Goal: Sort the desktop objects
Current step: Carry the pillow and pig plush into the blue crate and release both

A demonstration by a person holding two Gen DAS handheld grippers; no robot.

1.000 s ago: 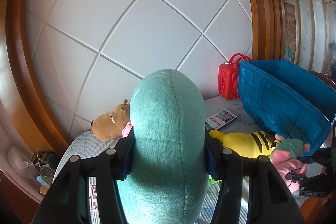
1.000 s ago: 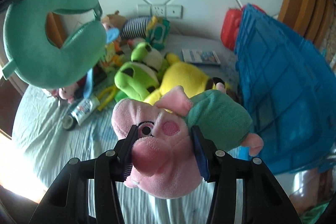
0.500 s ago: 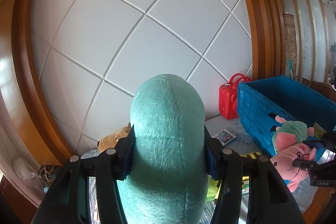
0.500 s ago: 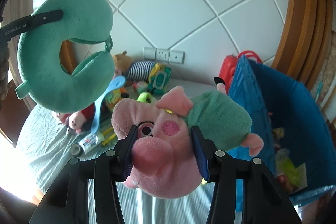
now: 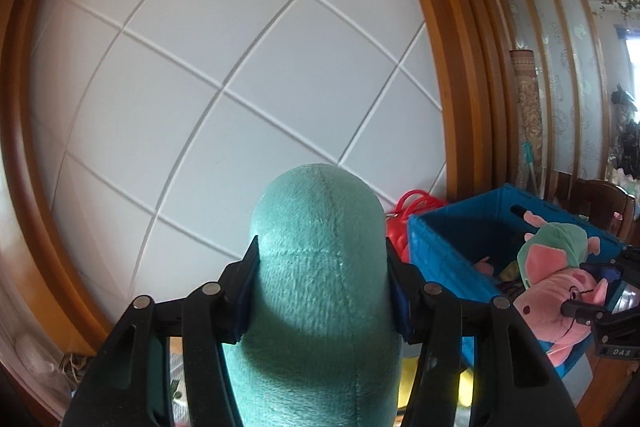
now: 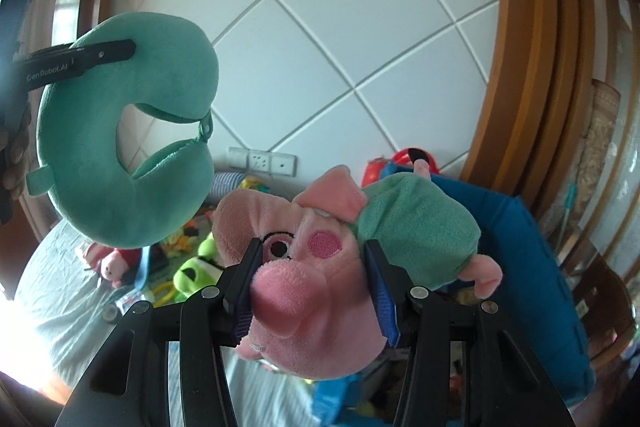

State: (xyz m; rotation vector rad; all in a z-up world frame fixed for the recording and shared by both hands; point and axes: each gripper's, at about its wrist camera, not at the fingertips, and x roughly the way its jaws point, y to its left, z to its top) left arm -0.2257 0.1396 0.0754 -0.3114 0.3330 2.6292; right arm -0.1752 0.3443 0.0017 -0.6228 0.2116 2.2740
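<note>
My left gripper [image 5: 322, 287] is shut on a teal U-shaped neck pillow [image 5: 320, 247], which fills the lower middle of the left wrist view. From the right wrist camera the same neck pillow [image 6: 120, 163] hangs high at the left, with a black finger [image 6: 80, 57] of that gripper across it. My right gripper [image 6: 314, 279] is shut on the head of a pink pig plush [image 6: 304, 267] in a green top. The pig plush [image 5: 560, 283] also shows over the blue crate [image 5: 452, 247] at the right of the left wrist view.
The blue crate [image 6: 532, 247] stands at the right with several items inside. A red toy suitcase [image 5: 400, 219] sits behind it by the white panelled wall. Plush toys, among them a green frog [image 6: 200, 267], lie on the pale cloth-covered table [image 6: 60, 287].
Both grippers have risen with their toys. The pig now hangs over the crate's opening. The table and toys have dropped low or out of view.
</note>
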